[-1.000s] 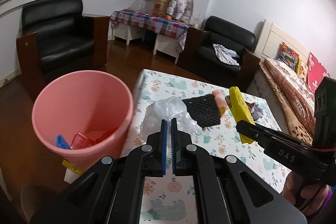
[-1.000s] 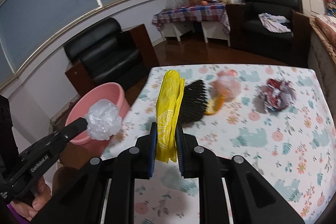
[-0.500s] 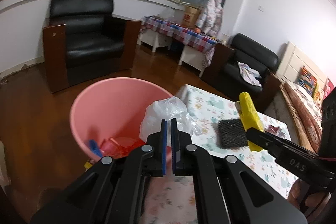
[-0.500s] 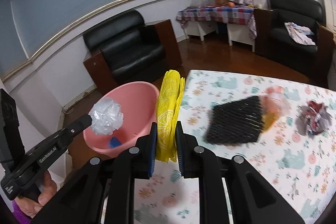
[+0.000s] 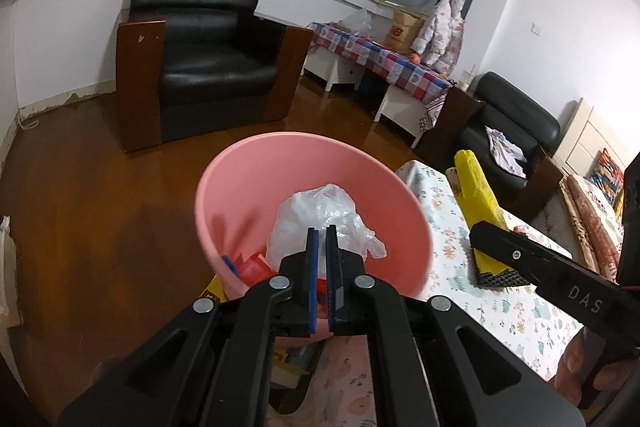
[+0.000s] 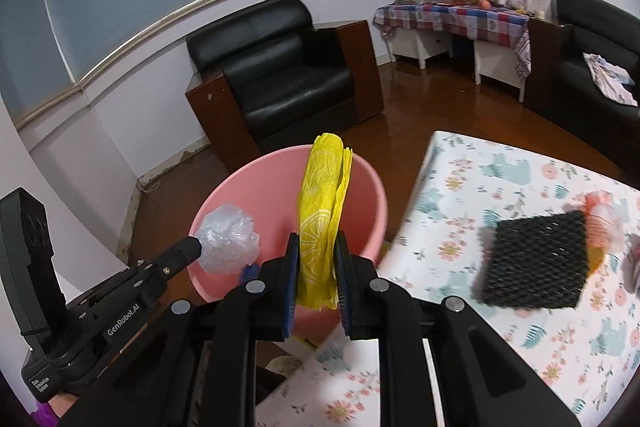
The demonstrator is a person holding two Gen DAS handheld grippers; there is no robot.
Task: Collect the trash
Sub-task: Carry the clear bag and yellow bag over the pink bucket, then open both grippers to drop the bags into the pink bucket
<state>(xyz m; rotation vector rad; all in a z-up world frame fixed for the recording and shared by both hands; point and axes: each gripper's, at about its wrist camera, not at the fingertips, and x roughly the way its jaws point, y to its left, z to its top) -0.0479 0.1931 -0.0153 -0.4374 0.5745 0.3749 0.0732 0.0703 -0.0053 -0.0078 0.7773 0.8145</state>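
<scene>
Plastic, clear and crumpled (image 5: 324, 223), is pinched in the left tongs (image 5: 319, 255) above the open mouth of a pink bucket (image 5: 256, 187) (red and blue scraps lie at its bottom). The right tongs (image 6: 318, 259) are clamped on a folded yellow bag (image 6: 324, 211), held upright just over the bucket's rim. Beside the bucket, a floral-clothed counter (image 6: 480, 183) carries a black mesh pad (image 6: 534, 259).
</scene>
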